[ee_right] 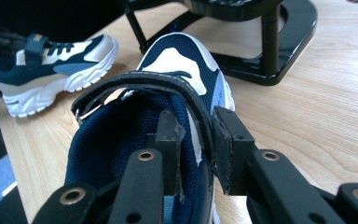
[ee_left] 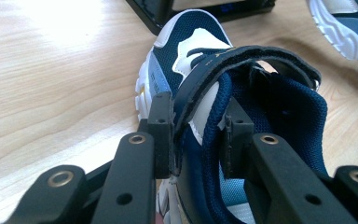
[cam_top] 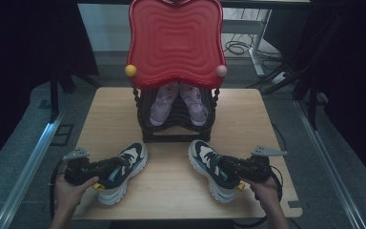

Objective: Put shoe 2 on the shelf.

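So both tools have a sneaker each here. The left tool (cam_top: 106,168) is clamped on the collar of the left navy-and-white sneaker (cam_top: 124,169): in the left gripper view (ee_left: 198,140) one jaw sits outside the shoe's wall and strap, the other inside the opening, closed down tight on the padded edge. That shoe (ee_left: 191,60) rests on the wooden counter (cam_top: 171,191), toe pointing toward the rack.

Same deal on the other side. The right tool (cam_top: 231,169) pinches the side wall of the right sneaker (cam_top: 209,164), and the right gripper view (ee_right: 198,149) shows the jaws nearly closed with the strap and collar squeezed between them. Its toe (ee_right: 182,56) also points at the black shoe rack (cam_top: 176,131), just short of its base.

The rack stands at the middle of the counter, with a pair of pink sneakers (cam_top: 178,102) on its shelf under a red wavy top (cam_top: 175,40). The two navy shoes are well apart, toes angled inward.
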A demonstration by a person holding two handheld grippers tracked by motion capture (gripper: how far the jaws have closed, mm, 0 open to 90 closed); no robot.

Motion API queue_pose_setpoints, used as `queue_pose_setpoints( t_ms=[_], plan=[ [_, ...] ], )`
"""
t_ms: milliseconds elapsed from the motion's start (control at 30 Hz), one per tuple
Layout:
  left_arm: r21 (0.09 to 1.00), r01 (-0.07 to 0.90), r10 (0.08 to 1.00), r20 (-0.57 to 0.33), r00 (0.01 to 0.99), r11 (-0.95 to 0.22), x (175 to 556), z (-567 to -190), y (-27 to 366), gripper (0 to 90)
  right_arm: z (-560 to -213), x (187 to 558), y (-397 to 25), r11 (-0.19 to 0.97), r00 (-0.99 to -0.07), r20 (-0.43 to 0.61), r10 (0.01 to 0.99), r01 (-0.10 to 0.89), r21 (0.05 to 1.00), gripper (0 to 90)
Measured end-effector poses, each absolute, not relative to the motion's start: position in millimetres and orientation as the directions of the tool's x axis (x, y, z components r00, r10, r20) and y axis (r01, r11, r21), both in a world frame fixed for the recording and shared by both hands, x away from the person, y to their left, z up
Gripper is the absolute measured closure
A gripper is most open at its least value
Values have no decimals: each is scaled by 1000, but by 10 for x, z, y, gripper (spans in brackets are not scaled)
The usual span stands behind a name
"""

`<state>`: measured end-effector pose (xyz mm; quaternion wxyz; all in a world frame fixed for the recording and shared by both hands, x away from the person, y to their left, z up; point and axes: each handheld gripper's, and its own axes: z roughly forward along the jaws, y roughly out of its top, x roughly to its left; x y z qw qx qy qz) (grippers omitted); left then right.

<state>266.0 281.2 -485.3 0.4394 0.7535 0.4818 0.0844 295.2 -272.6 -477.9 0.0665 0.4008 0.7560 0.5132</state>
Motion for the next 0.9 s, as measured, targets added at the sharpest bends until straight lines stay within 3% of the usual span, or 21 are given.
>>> queue_pose_setpoints(
  t_ms=[900],
  plan=[
    [815,577,765,-406,500,55,2527,-4730,3075,706,-4825,2757,-3167,-110,-576,389,719,459,882,737]
  ],
)
